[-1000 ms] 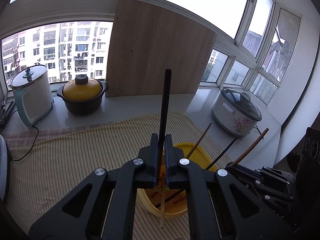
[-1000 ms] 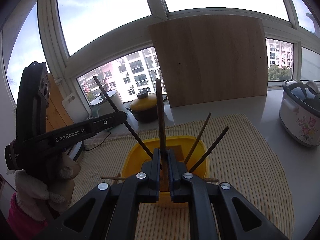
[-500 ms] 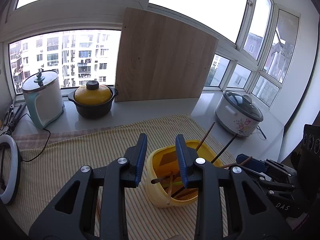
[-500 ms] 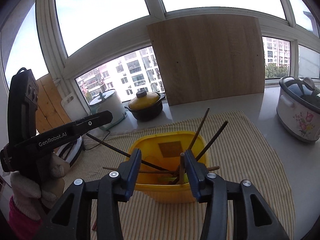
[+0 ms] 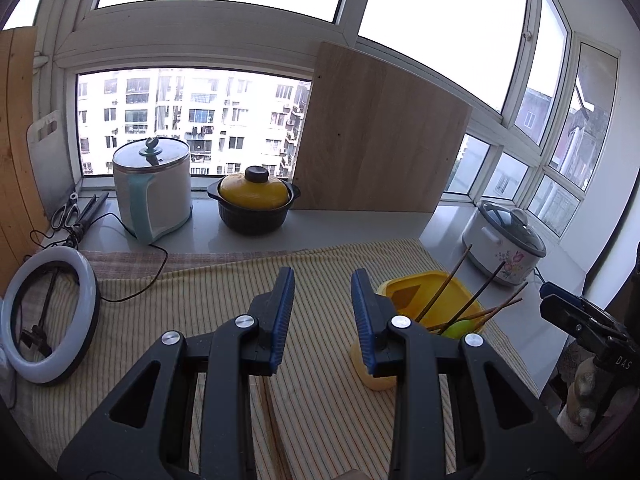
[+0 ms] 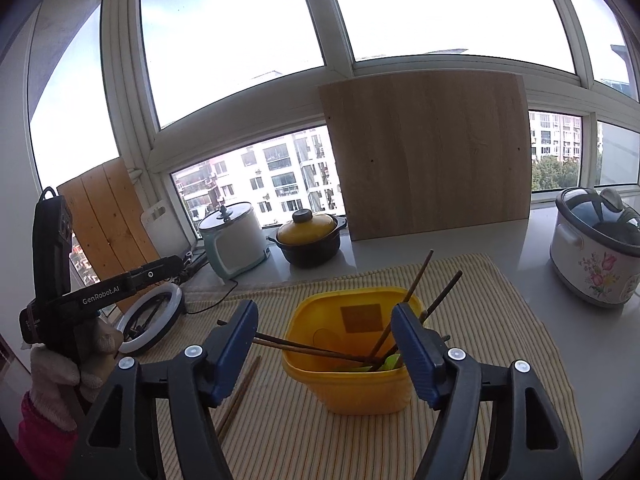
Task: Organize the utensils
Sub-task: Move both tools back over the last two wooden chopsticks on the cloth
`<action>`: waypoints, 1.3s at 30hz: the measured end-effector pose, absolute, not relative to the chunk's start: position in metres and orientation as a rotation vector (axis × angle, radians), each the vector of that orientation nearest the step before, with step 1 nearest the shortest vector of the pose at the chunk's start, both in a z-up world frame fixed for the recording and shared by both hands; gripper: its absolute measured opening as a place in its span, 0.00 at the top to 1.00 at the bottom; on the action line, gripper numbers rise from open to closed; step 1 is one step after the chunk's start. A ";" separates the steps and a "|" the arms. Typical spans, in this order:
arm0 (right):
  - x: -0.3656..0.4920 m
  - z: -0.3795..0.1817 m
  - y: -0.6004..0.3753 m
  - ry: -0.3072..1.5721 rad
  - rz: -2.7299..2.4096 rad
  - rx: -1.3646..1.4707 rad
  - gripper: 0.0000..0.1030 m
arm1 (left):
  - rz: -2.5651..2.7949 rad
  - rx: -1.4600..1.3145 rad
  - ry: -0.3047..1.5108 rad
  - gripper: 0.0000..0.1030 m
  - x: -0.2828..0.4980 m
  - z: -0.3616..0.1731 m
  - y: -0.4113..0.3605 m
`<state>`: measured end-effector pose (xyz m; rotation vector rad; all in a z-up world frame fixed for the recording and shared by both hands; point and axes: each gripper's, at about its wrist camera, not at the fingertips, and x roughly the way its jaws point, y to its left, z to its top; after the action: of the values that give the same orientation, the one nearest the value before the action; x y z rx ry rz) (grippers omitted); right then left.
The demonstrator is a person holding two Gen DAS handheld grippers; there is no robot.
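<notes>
Right wrist view looks straight over the yellow container (image 6: 352,364), which stands on the striped cloth (image 6: 480,344) with bare cloth on every side of it. The right gripper (image 6: 325,354) has just been opening; its jaws stand wide with nothing pressed between them, the container showing in the gap beyond. Several chopsticks (image 6: 414,290) lean out of the container, some up over its far rim, others low over its left rim. Something green lies inside near the right wall. Two more loose chopsticks (image 6: 238,392) lie flat on the cloth just left of the container.

From the left wrist view, the left gripper (image 5: 322,322) is partly open and empty, over a bare stretch of cloth to the left of the container. The person's gloved left hand (image 6: 60,364) grips its handle. A ring light (image 5: 48,316) lies at the cloth's left edge, well apart from the container. Along the sill behind stand a white kettle (image 5: 154,188), a yellow-lidded pot (image 5: 254,204) and a leaning wooden board (image 5: 380,136); a floral rice cooker (image 6: 596,248) sits on the counter beyond the cloth's right edge
</notes>
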<state>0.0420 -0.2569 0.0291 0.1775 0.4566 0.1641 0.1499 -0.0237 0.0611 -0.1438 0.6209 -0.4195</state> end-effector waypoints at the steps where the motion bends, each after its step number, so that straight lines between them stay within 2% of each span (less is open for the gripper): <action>1: 0.039 0.029 -0.254 0.452 0.169 0.173 0.28 | -0.407 -0.144 0.631 0.72 0.148 0.056 -0.017; 10: 0.015 0.017 -0.227 0.461 0.233 0.133 0.28 | -0.353 -0.162 0.788 0.72 0.140 -0.013 0.012; 19: 0.020 -0.048 -0.190 0.627 0.266 0.098 0.28 | -0.368 -0.101 0.957 0.72 0.136 -0.077 0.000; 29: 0.029 -0.106 -0.192 0.784 0.250 0.165 0.47 | -0.363 -0.008 1.071 0.72 0.147 -0.119 -0.018; 39: 0.035 -0.128 -0.189 0.852 0.256 0.170 0.54 | -0.348 0.055 1.079 0.72 0.152 -0.127 -0.029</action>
<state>0.0349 -0.1889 -0.1280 0.1697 0.8516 0.2561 0.1520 -0.0291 -0.1266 0.0553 1.0792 -0.3478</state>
